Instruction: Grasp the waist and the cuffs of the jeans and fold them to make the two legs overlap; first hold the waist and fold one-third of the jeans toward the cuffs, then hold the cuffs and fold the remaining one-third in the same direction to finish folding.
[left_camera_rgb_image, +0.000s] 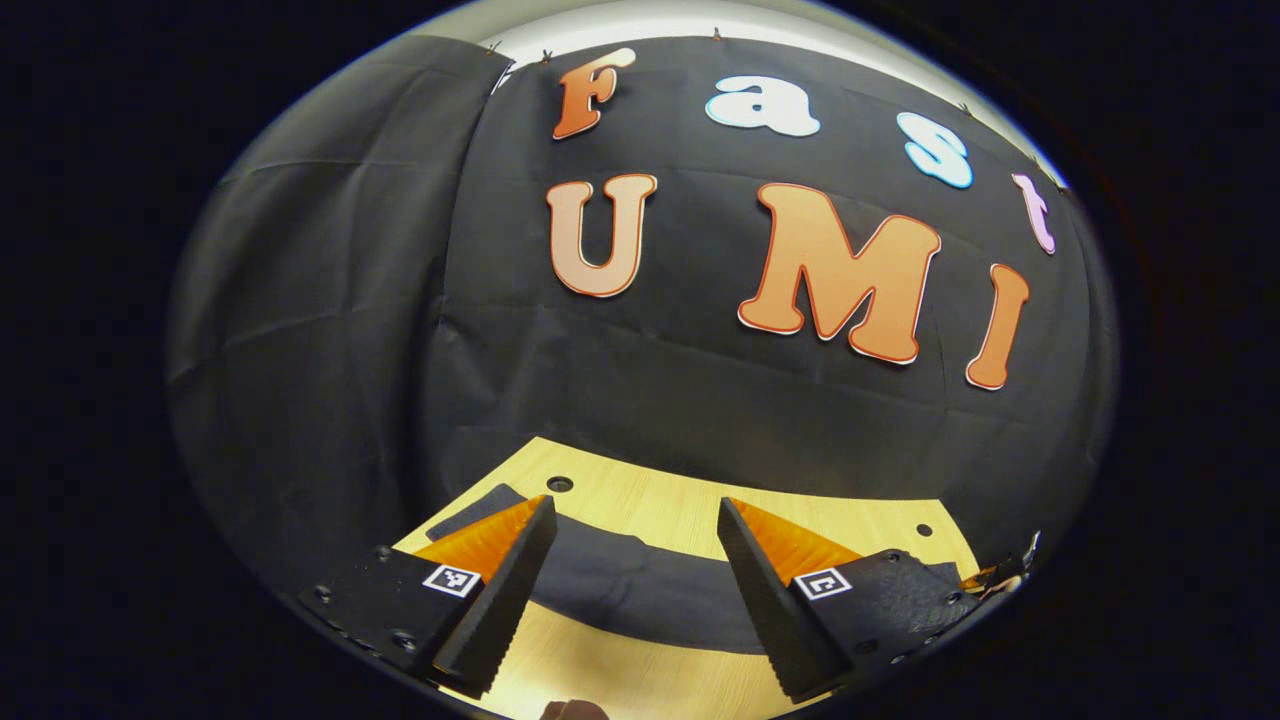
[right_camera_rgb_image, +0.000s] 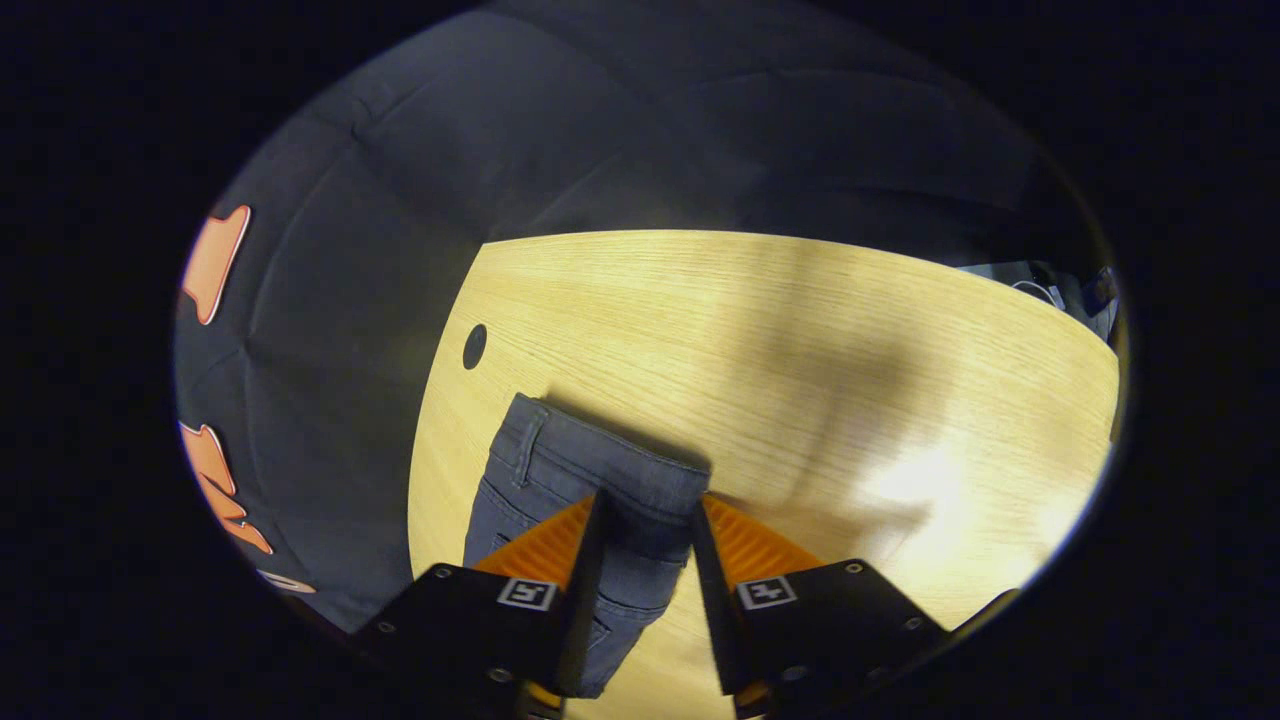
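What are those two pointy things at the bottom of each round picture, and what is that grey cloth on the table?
Those pointy things are tongs that a person holds, one in each hand. A little camera rides on each, looking forward along its two fingers.

In the left gripper view, the left tongs are open, hovering above a wooden table. Dark cloth lies across the table between the fingers: those are the jeans. Behind stands the booth's black cloth wall.

In the right gripper view, the right tongs sit around the end of the jeans where the waistband and a belt loop are. The fingers are close on either side of the cloth, but I cannot tell whether they are pinching it. The table beyond is bare wood with a small round hole.
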